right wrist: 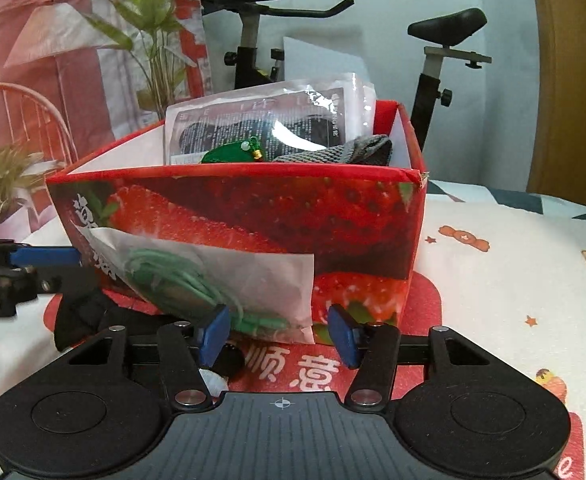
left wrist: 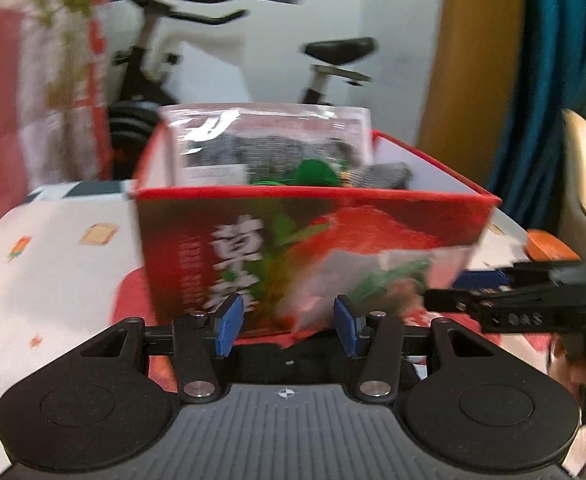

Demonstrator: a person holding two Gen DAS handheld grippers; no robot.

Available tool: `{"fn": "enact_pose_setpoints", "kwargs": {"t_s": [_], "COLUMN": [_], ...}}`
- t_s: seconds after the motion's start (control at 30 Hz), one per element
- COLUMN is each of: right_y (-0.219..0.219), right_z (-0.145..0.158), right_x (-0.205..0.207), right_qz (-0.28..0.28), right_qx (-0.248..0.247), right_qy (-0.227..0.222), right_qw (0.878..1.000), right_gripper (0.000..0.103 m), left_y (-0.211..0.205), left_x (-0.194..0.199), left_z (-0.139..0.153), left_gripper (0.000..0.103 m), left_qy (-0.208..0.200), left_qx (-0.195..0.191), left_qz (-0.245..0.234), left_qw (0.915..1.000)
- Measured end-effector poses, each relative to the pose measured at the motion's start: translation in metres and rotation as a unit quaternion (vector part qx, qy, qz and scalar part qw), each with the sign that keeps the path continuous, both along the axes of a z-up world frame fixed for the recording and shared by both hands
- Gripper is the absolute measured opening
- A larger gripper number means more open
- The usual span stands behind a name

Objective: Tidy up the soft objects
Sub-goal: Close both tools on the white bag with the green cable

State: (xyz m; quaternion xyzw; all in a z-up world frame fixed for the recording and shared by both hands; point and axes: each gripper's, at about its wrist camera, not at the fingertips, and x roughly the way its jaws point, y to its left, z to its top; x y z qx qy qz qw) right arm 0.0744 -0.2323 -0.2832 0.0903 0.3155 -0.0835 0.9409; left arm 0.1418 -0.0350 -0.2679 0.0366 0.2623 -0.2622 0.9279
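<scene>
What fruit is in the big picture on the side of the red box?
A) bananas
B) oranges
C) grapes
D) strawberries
D: the near side of the red box shows large red strawberries with seeds and green leaves, seen sharply in the right wrist view.

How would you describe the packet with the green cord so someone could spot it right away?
Find the red strawberry-print box on the table. Leaning against its near side is a translucent white packet holding a coiled green cord. Unlike the packets standing inside the box, this one sits outside.
</scene>
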Motion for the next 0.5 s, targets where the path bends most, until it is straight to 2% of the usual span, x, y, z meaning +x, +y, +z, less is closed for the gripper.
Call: {"fn": "enact_pose_setpoints", "kwargs": {"t_s": [0.07, 0.17, 0.5], "right_y": [-0.001, -0.002, -0.001], "right_z": [-0.001, -0.003, -0.008], "right_x": [0.0, 0.002, 0.005], "right_qz": [-0.001, -0.002, 0.003], "right_qx": [0.004, 0.011, 0.026], "right_qy": [-0.001, -0.003, 0.0], "right_qw": [1.0, 1.0, 1.0], "right_gripper": [0.051, 0.05, 0.042], "left_y": [-0.007, -0.018, -0.032], "left_x": [0.001, 0.003, 0.018], "left_z": [-0.003, -0.007, -0.015], "left_gripper": [0.053, 0.053, 0.052], "left_qy": [-0.008, -0.018, -0.003], "left_qx": [0.015, 0.042, 0.037], "left_qz": [-0.034, -0.051, -0.067], "left_qw": [0.9993, 0.9976, 0.9971]}}
